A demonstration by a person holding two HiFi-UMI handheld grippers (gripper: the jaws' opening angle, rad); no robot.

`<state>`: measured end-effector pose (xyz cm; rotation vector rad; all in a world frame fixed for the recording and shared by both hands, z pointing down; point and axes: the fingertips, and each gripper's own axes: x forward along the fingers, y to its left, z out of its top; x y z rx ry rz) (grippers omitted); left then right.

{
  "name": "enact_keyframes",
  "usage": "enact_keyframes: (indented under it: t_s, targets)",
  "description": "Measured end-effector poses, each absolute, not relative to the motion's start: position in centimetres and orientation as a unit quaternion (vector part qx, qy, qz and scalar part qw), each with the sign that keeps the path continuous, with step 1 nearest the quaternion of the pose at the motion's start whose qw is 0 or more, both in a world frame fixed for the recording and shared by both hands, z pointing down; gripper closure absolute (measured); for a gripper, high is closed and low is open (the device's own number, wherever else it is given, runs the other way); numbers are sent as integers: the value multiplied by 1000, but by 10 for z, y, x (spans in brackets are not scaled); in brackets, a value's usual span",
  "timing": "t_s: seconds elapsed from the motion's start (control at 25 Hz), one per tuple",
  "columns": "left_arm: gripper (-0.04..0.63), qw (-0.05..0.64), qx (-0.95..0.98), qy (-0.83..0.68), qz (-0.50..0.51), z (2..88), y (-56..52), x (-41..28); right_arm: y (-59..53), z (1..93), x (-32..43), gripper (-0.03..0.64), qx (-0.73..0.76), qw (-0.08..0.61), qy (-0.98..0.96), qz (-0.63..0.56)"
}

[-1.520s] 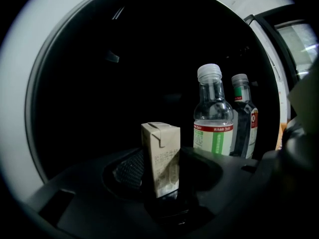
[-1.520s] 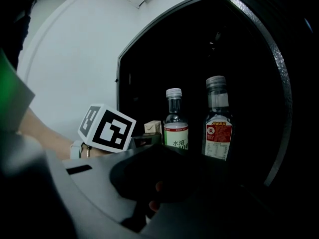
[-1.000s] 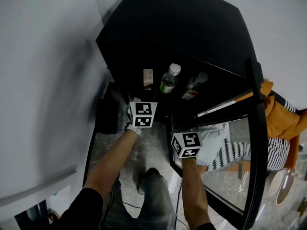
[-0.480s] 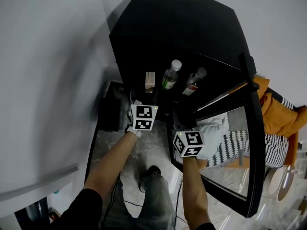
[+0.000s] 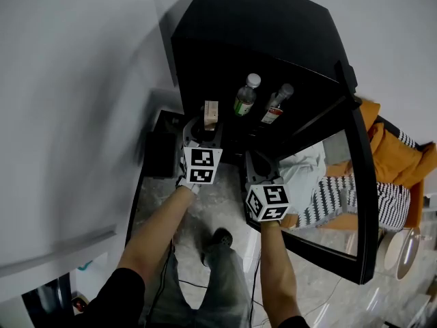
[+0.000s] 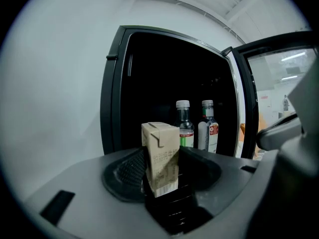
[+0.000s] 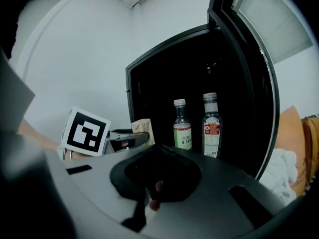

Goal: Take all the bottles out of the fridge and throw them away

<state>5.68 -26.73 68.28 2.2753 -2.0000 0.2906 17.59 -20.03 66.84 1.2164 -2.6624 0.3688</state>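
Matt paper carton [image 6: 160, 156], clear plastic bottles [image 6: 185, 126]

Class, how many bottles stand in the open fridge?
2. The green-label bottle stands in the fridge; the red-label bottle just right of it. Its dark interior may hide others.

Two bottles [image 5: 246, 98] inside fridge [image 5: 259, 33]

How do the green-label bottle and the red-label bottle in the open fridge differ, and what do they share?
The green-label bottle has a white cap; the red-label bottle a greyer one. The green-label bottle's body looks clear and dark, the red-label bottle's paler. The green-label bottle stands left of the red-label bottle. Both stand upright, capped, side by side in the fridge.
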Motion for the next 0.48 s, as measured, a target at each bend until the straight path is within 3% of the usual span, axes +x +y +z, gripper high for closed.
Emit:
enact_keyframes:
  t_s: [0.48]
  targets:
    - [393,35,769,-632,88,634,-224,67,-172,630,189,615,424,99,-892,122]
